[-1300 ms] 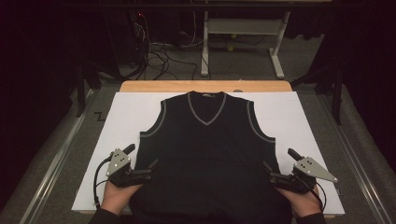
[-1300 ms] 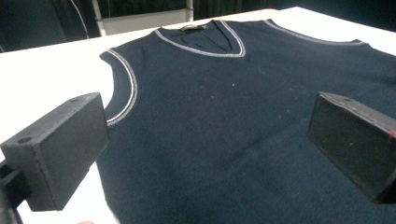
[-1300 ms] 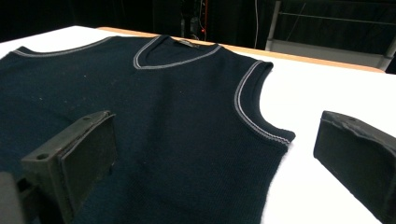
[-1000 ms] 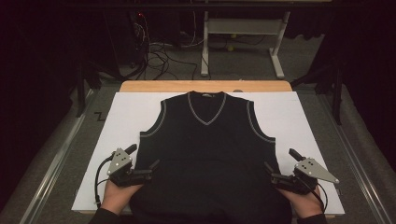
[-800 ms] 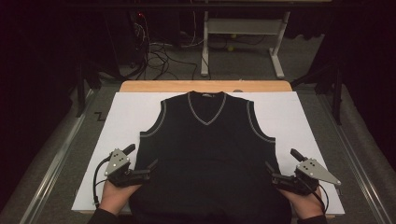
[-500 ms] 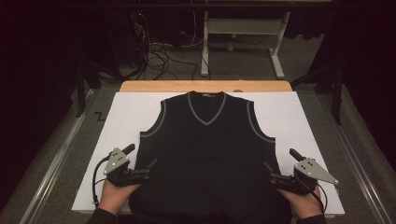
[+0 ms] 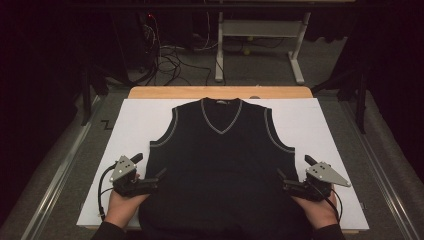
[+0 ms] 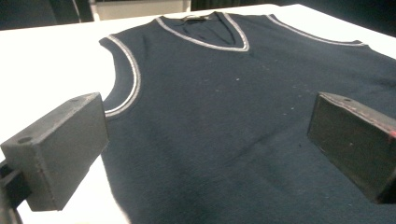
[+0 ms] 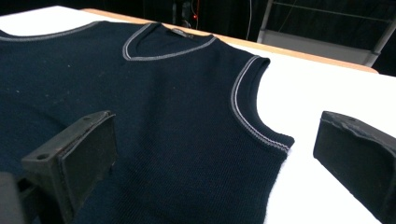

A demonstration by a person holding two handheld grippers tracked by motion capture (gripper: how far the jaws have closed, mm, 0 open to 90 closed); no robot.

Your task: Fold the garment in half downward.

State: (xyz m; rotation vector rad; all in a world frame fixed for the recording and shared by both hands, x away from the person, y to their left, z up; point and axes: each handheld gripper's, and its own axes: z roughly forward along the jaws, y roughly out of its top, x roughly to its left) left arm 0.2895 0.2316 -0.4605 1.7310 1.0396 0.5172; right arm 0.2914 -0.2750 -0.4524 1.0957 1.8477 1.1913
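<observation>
**benchrat:** So where's the vest (image 7: pixel 222 165) sitting right now? Hard to read against the dark room.

**foldfan:** Flat on its back on the white sheet (image 7: pixel 130 125) that covers the table, V-neck pointing to 12 o'clock, hem down at 6 by the person. Grey trim runs round the collar and both armholes. In the high view it takes up the middle of the sheet, with bare white left at 9 and 3.

**benchrat:** And the grippers?

**foldfan:** One at each lower side of the vest. The left gripper (image 7: pixel 159 176) is at about 8 o'clock from the vest's middle, tips aimed inward at the side seam, right at the fabric edge. The right gripper (image 7: pixel 281 176) mirrors it at about 4 o'clock.

**benchrat:** Open or clamped?

**foldfan:** Both spread wide, nothing pinched. In the left gripper view, one black jaw sits over the white sheet just beside the vest's edge, below the armhole trim, and the other hangs over the dark knit, so the side edge runs between them. Same deal in the right gripper view: one jaw over the body of the vest, the other over bare sheet, with the armhole corner between. Can't tell if the jaws actually touch the cloth.
</observation>
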